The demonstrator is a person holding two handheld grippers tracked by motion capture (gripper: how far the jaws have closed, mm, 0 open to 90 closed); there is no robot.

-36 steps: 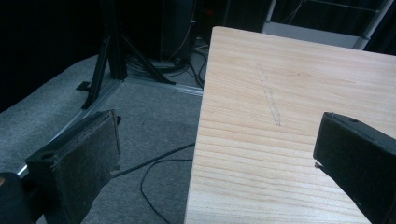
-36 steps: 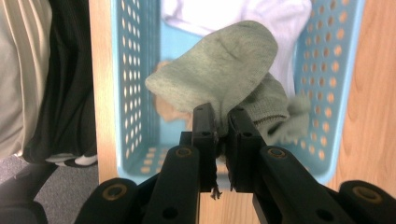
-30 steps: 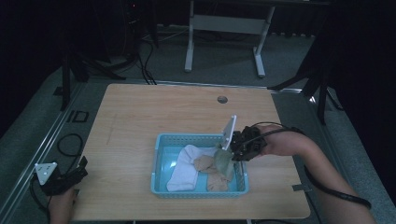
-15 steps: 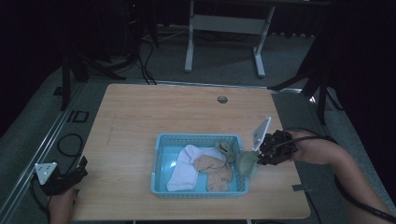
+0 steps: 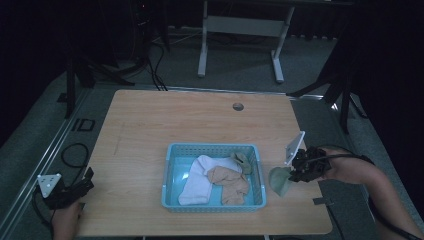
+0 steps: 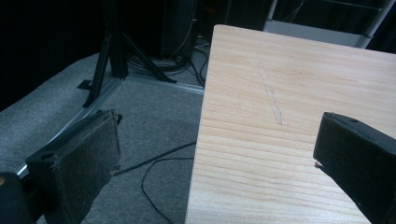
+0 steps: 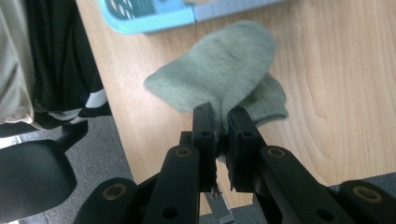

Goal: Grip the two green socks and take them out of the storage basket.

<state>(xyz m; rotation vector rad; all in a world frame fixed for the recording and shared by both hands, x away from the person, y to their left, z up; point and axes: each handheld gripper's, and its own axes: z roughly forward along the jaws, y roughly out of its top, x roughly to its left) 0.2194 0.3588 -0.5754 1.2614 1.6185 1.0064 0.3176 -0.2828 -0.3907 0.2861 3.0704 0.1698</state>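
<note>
The grey-green sock (image 7: 224,70) is what I am working with, and right now it hangs from my right gripper (image 7: 221,122), whose jaws are pinched tight on a fold of its fabric near one end. From the high view the sock (image 5: 280,181) sits over the bare wood just to the right of the blue basket (image 5: 169,170), outside its wall, close to the table's (image 5: 150,120) right edge. In the right gripper view the sock runs away from the jaws toward the basket corner (image 7: 140,23), its long axis pointing roughly along the line of the tongs, with the rounded far end nearest the basket and a second layer bunched beneath on the right. Whether it is touching the wood or just above it I cannot tell. Inside the basket lie a white sock (image 5: 197,175), a tan sock (image 5: 227,181) and a small olive piece (image 5: 243,161). My left gripper (image 5: 67,190) is well apart at the near left corner of the table, its jaws spread wide with nothing between them, part over the floor. So the right hand (image 5: 345,167) is the one that matters: I judge that setting the sock down only needs a lowering and release where it is, since the table lies directly under the cloth.
</note>
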